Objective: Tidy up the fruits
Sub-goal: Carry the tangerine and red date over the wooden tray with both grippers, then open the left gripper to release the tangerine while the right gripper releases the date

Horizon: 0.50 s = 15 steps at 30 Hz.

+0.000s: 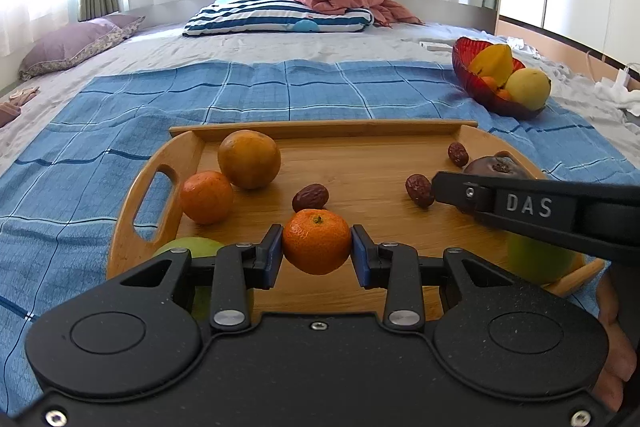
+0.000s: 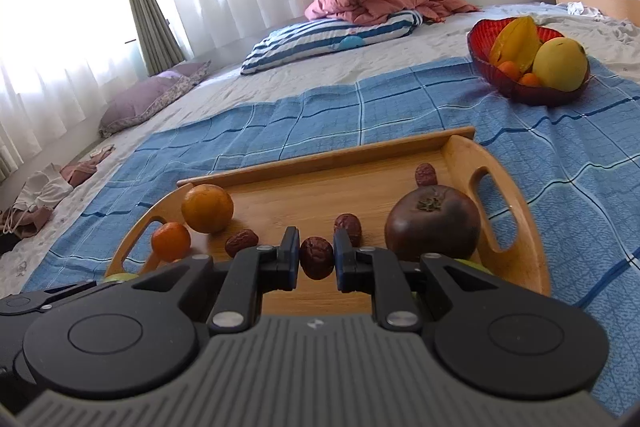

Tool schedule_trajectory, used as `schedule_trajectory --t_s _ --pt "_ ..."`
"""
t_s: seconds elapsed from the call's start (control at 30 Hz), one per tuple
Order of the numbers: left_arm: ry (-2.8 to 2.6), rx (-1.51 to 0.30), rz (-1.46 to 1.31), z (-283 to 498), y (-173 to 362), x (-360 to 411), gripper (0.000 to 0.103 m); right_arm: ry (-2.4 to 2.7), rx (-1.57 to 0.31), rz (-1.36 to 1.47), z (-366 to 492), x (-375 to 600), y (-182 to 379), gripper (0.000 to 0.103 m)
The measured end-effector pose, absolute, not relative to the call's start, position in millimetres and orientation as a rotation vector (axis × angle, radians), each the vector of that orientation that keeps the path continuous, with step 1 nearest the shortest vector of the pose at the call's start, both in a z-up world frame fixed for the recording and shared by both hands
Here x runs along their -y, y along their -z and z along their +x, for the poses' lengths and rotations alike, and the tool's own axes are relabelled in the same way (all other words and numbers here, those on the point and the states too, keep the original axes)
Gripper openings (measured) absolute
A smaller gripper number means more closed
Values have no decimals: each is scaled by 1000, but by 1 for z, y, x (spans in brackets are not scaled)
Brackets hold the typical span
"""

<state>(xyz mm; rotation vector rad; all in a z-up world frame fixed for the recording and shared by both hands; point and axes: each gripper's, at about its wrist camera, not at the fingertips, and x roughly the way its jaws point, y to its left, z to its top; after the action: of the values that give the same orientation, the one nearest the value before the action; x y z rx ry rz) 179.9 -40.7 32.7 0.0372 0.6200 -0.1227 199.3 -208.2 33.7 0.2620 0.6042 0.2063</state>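
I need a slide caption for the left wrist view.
Left tool gripping a mandarin above the wooden tray.

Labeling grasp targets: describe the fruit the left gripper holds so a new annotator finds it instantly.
On the blue checked cloth sits a wooden tray. At its near edge, the left gripper clamps a small mandarin between blue pads. Unlike the loose mandarin by the handle, it's the only orange fruit being gripped.

The letters "DAS" stand in raised pale capitals on the side of the right gripper, seen in the left wrist view. Nothing else is legible; a small pale mark on the right gripper's grey body is too small to read.
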Motion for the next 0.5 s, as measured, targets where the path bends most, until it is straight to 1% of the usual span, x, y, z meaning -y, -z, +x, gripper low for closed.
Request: schedule_trajectory --t_s 0.3,0.5 --pt "161 -653 22 193 -36 40 34 -172 -826 215 240 200 -38 22" --pt "189 -680 27 200 -37 43 34 -136 -923 184 256 193 -36 22"
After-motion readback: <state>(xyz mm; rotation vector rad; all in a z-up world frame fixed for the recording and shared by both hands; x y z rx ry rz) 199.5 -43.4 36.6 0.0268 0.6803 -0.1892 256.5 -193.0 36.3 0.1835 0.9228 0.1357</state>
